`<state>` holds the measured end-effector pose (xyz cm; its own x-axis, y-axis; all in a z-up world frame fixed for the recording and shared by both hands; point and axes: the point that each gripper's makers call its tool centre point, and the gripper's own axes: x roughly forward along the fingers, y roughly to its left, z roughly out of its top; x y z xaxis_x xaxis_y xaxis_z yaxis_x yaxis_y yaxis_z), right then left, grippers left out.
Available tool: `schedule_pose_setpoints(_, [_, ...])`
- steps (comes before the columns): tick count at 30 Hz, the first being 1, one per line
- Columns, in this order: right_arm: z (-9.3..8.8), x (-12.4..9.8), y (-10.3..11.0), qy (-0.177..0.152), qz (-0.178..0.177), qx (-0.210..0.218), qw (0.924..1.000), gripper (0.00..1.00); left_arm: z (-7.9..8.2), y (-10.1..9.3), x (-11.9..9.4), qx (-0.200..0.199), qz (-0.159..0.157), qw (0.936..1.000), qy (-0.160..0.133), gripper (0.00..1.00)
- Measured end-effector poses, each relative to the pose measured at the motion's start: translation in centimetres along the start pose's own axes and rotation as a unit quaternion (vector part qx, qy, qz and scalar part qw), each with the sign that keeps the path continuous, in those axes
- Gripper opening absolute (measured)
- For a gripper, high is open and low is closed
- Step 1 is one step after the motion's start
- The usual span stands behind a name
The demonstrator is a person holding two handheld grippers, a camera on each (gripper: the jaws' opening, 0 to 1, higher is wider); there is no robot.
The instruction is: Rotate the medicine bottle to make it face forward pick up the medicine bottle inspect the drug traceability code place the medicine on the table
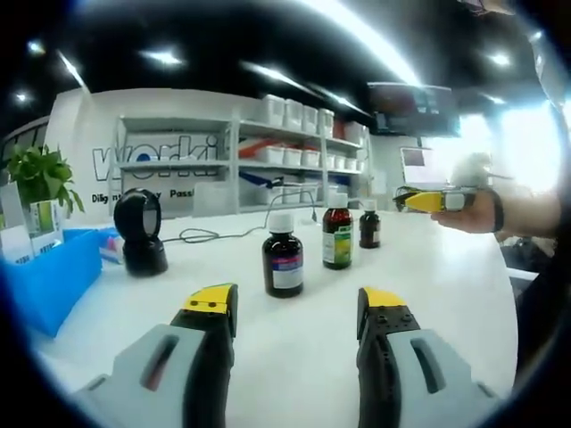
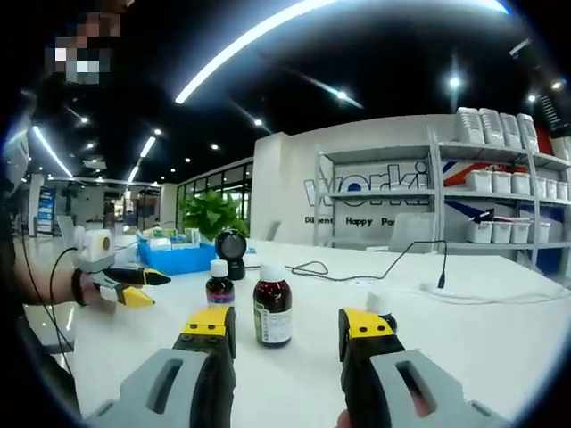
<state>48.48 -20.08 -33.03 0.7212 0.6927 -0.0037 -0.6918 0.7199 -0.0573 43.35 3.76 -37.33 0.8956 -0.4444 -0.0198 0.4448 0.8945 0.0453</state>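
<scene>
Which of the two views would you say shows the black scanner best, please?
The left gripper view: the black scanner stands unobstructed on the table's left side, its whole body visible. In the right gripper view, the scanner is smaller, farther off, behind the bottles.

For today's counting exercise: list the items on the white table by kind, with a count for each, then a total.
Brown medicine bottles: 3
Black barcode scanner: 1
Blue bin: 1
Potted plant: 1
Black cable: 1
Total: 7
</scene>
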Motion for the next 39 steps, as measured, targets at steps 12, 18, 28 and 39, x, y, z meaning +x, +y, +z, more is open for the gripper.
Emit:
schedule_pose_setpoints(12, [-1.7, -2.7, -0.9, -0.018, 0.000, 0.026, 0.9995, 0.42, 0.0, 0.6, 0.1, -0.012, 0.010, 0.9999, 0.002, 0.45])
schedule_pose_setpoints(18, [-2.5, -3.4, -1.1, -0.029, -0.004, 0.043, 0.9987, 0.43, 0.1, 0.4, 0.2, -0.024, 0.008, 0.9997, 0.001, 0.45])
schedule_pose_setpoints(28, [-2.2, -3.5, -0.6, -0.035, 0.007, 0.026, 0.9990, 0.41, 0.2, 0.4, 0.2, -0.015, 0.014, 0.9998, 0.003, 0.45])
schedule_pose_setpoints(39, [-2.3, -3.3, -0.3, -0.029, 0.003, 0.017, 0.9994, 0.41, 0.3, 0.2, -0.1, -0.008, 0.005, 1.0000, -0.001, 0.45])
